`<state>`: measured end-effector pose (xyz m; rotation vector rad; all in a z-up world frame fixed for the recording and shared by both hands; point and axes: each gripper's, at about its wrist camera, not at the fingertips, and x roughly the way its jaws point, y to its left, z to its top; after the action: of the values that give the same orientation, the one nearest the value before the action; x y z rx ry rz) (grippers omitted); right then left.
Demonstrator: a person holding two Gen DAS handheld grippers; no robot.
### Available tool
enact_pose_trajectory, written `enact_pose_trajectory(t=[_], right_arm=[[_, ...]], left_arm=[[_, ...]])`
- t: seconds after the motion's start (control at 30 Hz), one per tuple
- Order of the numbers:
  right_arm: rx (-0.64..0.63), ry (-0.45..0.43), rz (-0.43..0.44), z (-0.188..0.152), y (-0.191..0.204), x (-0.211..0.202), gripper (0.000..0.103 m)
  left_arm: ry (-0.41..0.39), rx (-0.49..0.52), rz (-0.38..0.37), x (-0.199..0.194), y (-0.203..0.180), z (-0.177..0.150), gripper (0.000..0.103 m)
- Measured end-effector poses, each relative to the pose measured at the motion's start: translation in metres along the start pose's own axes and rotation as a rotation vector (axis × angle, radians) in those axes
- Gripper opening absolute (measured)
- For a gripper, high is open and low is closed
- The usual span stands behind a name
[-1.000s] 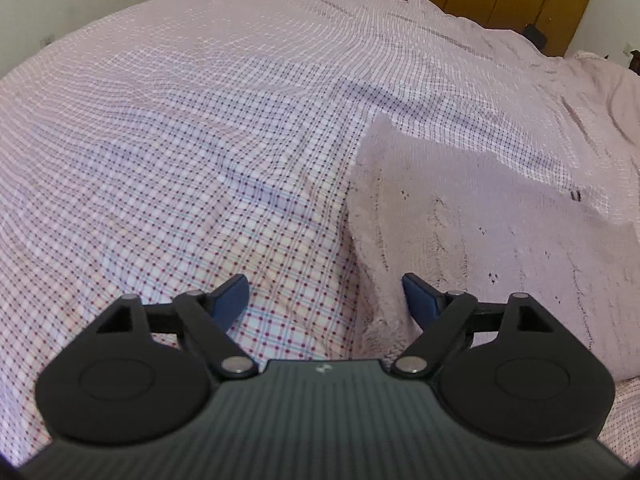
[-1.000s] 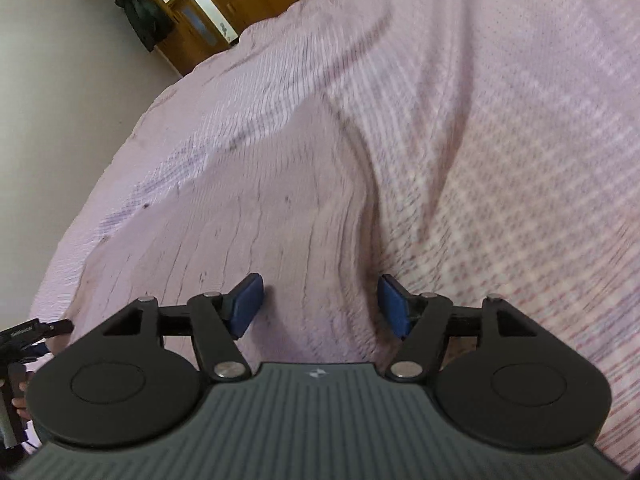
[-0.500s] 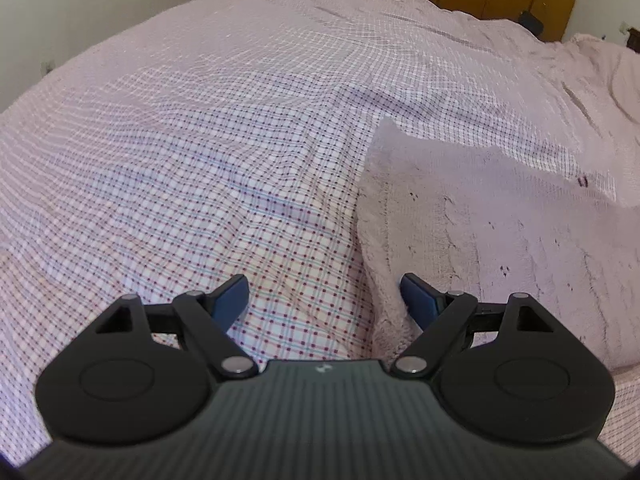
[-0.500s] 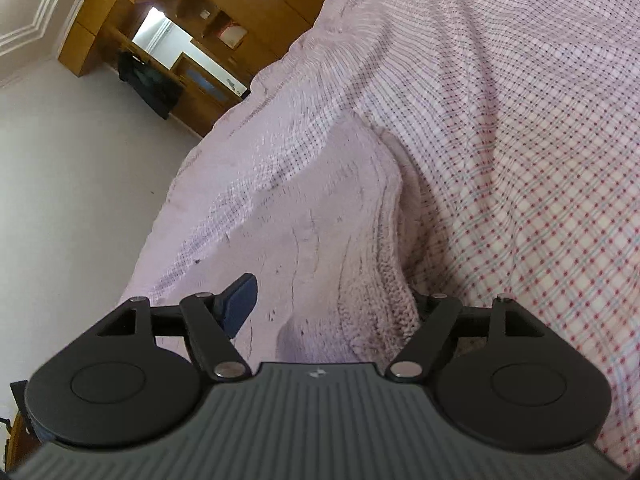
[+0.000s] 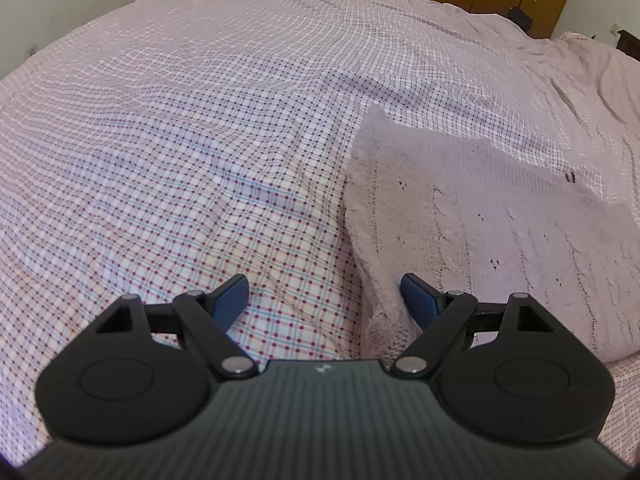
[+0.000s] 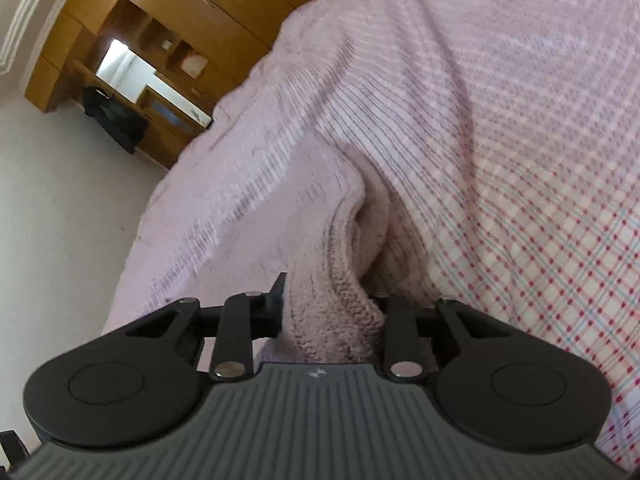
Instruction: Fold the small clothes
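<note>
The left gripper (image 5: 322,300) hangs low over the bed with its jaws spread wide, and nothing is between them. Below its left finger lies the checked bedsheet (image 5: 192,152), white with red and blue lines. The pink knitted garment (image 5: 480,232) lies flat on the sheet in front of this gripper and to its right; the near edge of the knit runs up between the two fingers and touches or almost touches the blue pad of the right finger, but I cannot tell which. The right gripper (image 6: 332,304) is closed on an edge of the same pink knitted garment (image 6: 332,280): the thick ribbed hem is bunched between its fingers and rises up from the sheet in a fold, so that the inner side of the knit shows just ahead of the right finger. The checked sheet (image 6: 540,200) spreads to the right of this gripper. Far ahead and to its left, beyond the edge of the bed, stands a wooden wardrobe (image 6: 192,12) with a mirror (image 6: 132,68) and a dark piece of clothing (image 6: 116,118) hanging near it.
</note>
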<state>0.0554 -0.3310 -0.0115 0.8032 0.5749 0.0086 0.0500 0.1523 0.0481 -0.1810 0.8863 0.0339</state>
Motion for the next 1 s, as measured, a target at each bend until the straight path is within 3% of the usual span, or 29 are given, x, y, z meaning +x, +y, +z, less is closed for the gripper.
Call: enact_pose_trajectory(t=[0.33, 0.73, 1.0], right_arm=[[-0.175, -0.046, 0.087, -0.001, 0.072, -0.004, 0.028], [-0.306, -0.035, 0.187, -0.015, 0.151, 0.001, 0.026], [-0.338, 0.013, 0.322, -0.043, 0.215, 0.016, 0.026]], left_arm=[[0.001, 0.026, 0.009, -0.003, -0.003, 0.0, 0.084], [-0.001, 0.016, -0.007, -0.003, -0.002, 0.002, 0.084], [-0.012, -0.027, -0.005, -0.006, 0.006, 0.006, 0.084]])
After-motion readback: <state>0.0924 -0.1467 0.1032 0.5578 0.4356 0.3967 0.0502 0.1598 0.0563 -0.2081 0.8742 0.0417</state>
